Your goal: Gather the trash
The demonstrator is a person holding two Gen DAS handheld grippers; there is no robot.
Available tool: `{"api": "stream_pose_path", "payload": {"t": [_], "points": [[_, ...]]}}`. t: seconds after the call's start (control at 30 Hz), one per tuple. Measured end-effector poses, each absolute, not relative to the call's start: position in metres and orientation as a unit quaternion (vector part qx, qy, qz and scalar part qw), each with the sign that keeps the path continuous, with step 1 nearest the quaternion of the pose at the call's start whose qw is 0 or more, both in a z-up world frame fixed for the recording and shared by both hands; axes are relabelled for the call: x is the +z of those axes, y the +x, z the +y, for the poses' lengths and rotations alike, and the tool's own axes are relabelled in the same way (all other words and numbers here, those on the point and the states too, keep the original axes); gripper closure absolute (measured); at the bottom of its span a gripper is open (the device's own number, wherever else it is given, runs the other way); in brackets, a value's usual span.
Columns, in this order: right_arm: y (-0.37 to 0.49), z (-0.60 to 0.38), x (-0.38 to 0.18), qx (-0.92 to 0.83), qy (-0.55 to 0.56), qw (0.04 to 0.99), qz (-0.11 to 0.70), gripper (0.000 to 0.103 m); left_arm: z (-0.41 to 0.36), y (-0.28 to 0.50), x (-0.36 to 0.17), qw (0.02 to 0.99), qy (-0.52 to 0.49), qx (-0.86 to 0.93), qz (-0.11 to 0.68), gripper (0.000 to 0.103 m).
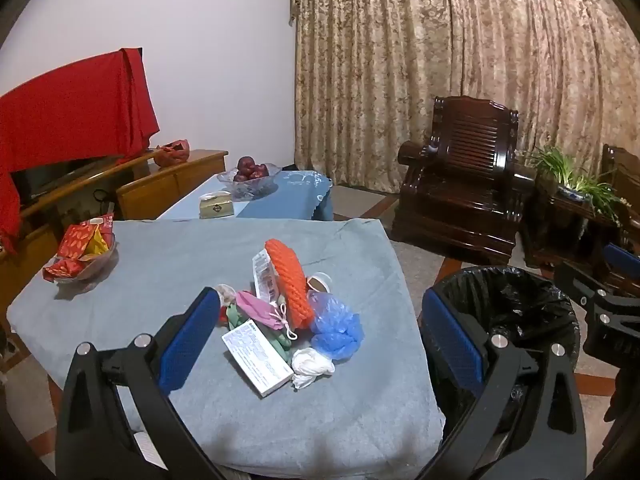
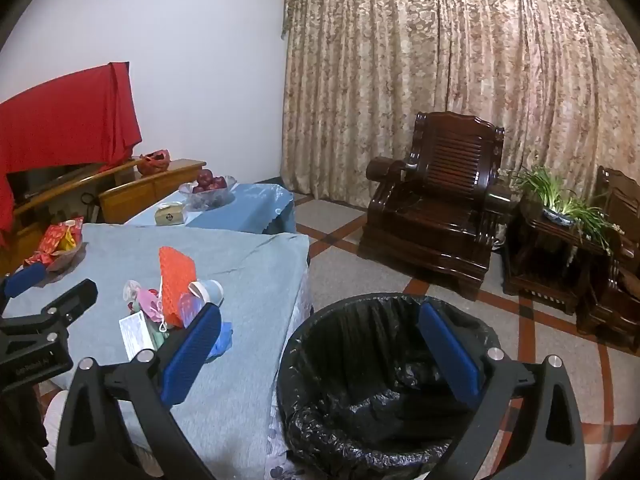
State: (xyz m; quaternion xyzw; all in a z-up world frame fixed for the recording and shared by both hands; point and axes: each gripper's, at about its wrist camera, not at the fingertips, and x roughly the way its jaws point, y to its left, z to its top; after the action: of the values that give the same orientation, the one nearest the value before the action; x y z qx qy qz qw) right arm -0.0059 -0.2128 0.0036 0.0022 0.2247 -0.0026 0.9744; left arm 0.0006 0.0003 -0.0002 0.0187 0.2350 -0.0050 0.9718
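A heap of trash lies on the blue-grey tablecloth (image 1: 160,272): an orange foam net (image 1: 290,280), a white carton (image 1: 256,356), a pink mask (image 1: 260,308), a blue plastic bag (image 1: 336,326), a white crumpled wad (image 1: 310,366) and a paper cup (image 1: 320,282). My left gripper (image 1: 320,344) stands open above the table's near edge, short of the heap, nothing between its fingers. The black-lined bin (image 2: 380,380) stands on the floor right of the table. My right gripper (image 2: 320,356) is open over the bin's left rim, empty. The orange net (image 2: 176,288) and cup (image 2: 210,290) also show in the right wrist view.
A glass bowl of red packets (image 1: 82,256) sits at the table's left. Beyond is a second table with a tissue box (image 1: 216,206) and a bowl of apples (image 1: 248,176). A dark wooden armchair (image 1: 460,196), a potted plant (image 1: 576,184) and curtains stand behind the bin.
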Motion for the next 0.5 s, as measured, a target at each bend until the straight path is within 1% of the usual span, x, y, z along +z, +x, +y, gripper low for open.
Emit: {"api": "stream_pose_path", "payload": {"t": [0.5], "points": [[-0.0056,-0.2105,0.002,-0.003,0.001,0.974,0.227,0.006,0.0004,0.0004,-0.0006,0.972,0.017,-0.005,0.234,0.005]]}}
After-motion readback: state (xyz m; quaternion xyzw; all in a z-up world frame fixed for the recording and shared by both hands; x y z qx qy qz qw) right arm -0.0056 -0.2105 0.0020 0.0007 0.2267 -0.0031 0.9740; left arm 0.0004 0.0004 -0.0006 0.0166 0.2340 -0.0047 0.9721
